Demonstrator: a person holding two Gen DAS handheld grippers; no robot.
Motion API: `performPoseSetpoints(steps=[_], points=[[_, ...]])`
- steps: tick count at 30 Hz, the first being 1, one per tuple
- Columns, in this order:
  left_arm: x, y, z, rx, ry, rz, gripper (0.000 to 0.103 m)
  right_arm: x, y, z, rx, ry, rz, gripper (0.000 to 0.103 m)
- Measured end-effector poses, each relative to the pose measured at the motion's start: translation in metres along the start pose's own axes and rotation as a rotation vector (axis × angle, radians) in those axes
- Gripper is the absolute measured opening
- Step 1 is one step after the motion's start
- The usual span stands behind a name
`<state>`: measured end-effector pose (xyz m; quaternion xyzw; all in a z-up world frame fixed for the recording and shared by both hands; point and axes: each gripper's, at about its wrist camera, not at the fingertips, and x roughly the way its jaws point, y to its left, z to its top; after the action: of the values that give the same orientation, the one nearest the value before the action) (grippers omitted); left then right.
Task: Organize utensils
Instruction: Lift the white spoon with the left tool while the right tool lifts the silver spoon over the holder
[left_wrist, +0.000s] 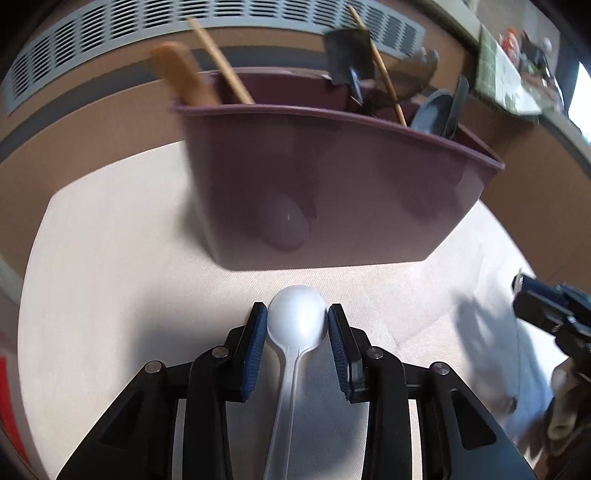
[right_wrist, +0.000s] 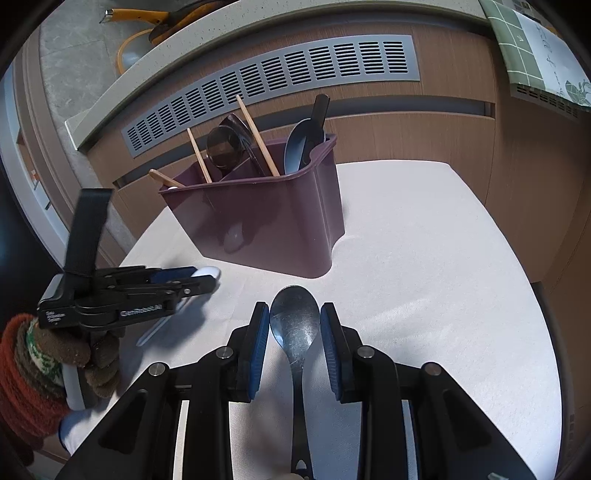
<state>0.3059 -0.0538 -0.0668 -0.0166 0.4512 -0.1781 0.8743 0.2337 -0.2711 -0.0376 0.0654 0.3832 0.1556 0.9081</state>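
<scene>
The white plastic spoon (left_wrist: 297, 317) sits between the pads of the left gripper (left_wrist: 297, 314), bowl forward, just short of the purple holder (left_wrist: 332, 184); the pads press its bowl edges, so it is clamped by the widest part only. The metal spoon (right_wrist: 295, 325) lies the same way in the right gripper (right_wrist: 295, 321), its pads closed on the bowl's sides, handle trailing back under the tool.

Both grips look risky: a rounded bowl pinched at its rim may pivot or slip out when tilted, and a spoon could fall to the white cloth (right_wrist: 424, 277) or tip out wrong way up. The holder's compartments already carry chopsticks (right_wrist: 258, 136), a dark ladle (right_wrist: 221, 146) and a blue spoon (right_wrist: 299, 147), all leaning outward; a spoon coming in may knock these or catch the rim (right_wrist: 240, 181).

Open cloth lies right of the holder; the cloth's left edge is close by the left gripper, and the vented wall panel (right_wrist: 277, 74) stands just behind the holder.
</scene>
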Motion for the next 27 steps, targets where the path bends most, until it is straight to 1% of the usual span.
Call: performPoseSetpoints(steps=[2, 4, 8, 13, 16, 19, 21, 22, 24, 26, 27], points=[[-0.017, 0.011, -0.006, -0.036, -0.045, -0.017, 0.035, -0.001, 0.001, -0.001, 0.001, 0.0, -0.002, 0.026], [-0.04, 0.013, -0.011, -0.066, -0.114, -0.028, 0.035, -0.002, 0.003, -0.001, -0.002, -0.004, -0.004, 0.026], [-0.08, 0.01, -0.022, -0.101, -0.228, -0.054, 0.035, -0.005, 0.009, 0.0, -0.015, -0.013, -0.017, 0.026], [-0.118, 0.016, -0.037, -0.131, -0.299, -0.094, 0.035, -0.01, 0.023, 0.002, -0.046, -0.022, -0.036, 0.026], [-0.133, 0.014, -0.046, -0.138, -0.34, -0.101, 0.035, -0.017, 0.03, 0.005, -0.063, -0.044, -0.034, 0.026], [-0.14, 0.007, -0.037, -0.158, -0.378, -0.122, 0.035, -0.027, 0.037, 0.011, -0.075, -0.082, -0.037, 0.026], [-0.153, 0.006, -0.025, -0.168, -0.428, -0.139, 0.035, -0.037, 0.041, 0.019, -0.079, -0.127, -0.035, 0.026], [-0.162, 0.006, -0.02, -0.171, -0.457, -0.15, 0.035, -0.046, 0.044, 0.026, -0.083, -0.164, -0.03, 0.026], [-0.186, 0.004, 0.002, -0.178, -0.556, -0.193, 0.035, -0.069, 0.054, 0.047, -0.11, -0.254, -0.03, 0.026], [-0.211, 0.0, 0.024, -0.182, -0.68, -0.239, 0.035, -0.091, 0.063, 0.069, -0.138, -0.336, -0.023, 0.026], [-0.219, -0.002, 0.034, -0.174, -0.723, -0.259, 0.035, -0.103, 0.068, 0.083, -0.147, -0.381, -0.015, 0.026]])
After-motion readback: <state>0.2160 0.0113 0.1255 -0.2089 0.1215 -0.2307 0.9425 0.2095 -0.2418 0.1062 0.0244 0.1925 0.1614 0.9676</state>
